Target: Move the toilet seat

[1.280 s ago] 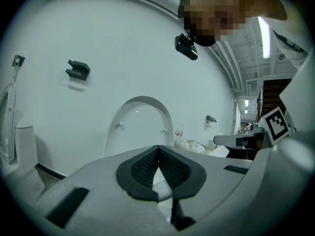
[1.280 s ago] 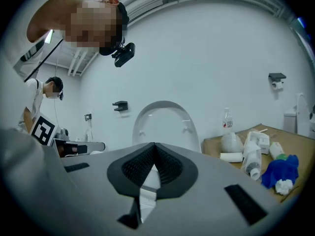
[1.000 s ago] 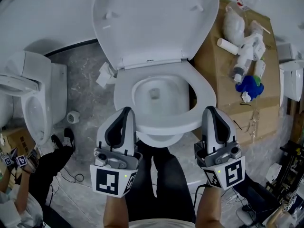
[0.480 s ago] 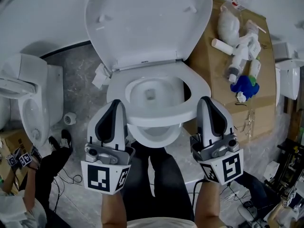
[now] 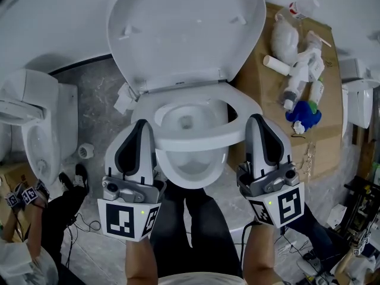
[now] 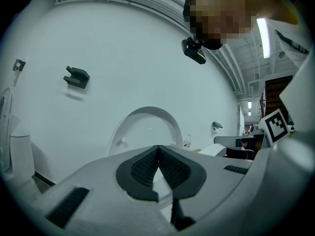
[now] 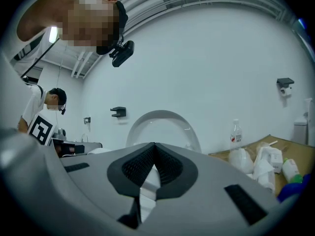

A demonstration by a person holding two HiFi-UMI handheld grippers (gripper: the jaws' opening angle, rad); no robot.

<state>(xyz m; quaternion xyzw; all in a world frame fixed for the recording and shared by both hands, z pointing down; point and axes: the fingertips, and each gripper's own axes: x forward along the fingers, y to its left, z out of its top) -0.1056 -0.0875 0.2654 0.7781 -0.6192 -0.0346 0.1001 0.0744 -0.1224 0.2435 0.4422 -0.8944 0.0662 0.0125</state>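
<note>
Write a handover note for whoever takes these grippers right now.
Left gripper: shut, nothing between the jaws, tip at the seat's front left side.
Right gripper: shut, also empty, tip at the front right side.
Seat: its front looks raised off the bowl. Contact with the tips cannot be told.
Lid: open, upright behind.
Done: the lift seems begun.
To do: probably swing the seat up to the lid, both sides level.

Rig: left gripper, right gripper, white shells, black insets, black-and-white marker cubes. Black trousers.
</note>
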